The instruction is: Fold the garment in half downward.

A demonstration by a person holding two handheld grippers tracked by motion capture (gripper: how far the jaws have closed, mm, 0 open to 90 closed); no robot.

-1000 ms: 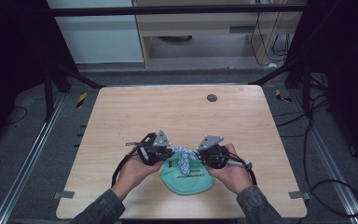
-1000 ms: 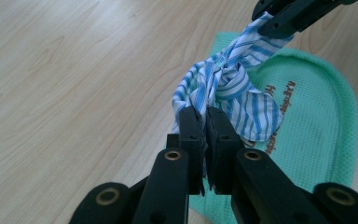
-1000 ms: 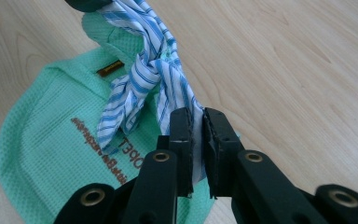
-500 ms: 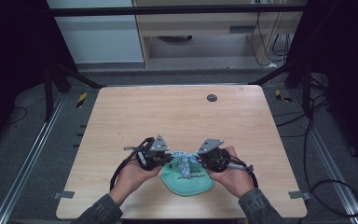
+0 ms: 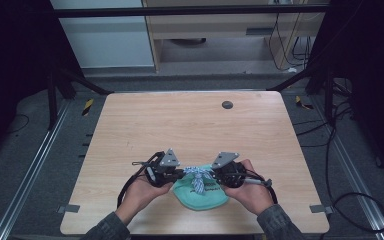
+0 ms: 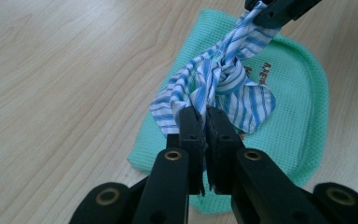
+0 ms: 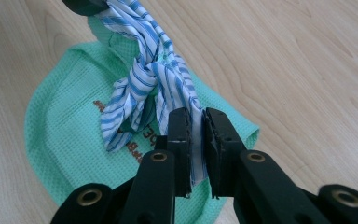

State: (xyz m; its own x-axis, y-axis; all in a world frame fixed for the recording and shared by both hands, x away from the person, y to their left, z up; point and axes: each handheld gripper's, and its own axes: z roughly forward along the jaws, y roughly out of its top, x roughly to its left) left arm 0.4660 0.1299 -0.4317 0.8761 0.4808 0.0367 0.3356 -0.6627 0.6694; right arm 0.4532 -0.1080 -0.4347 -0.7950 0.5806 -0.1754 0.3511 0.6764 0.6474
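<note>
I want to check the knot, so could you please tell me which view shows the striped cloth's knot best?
The left gripper view: the knot in the striped cloth sits close and unobstructed above the green pouch. The right gripper view shows it nearly as well from the other side; in the high view it is tiny.

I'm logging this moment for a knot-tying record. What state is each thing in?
striped ribbon: knotted in the middle, both ends pinched
left gripper: shut on one ribbon end
right gripper: shut on the other end
green pouch: flat on the table, under the knot
</note>
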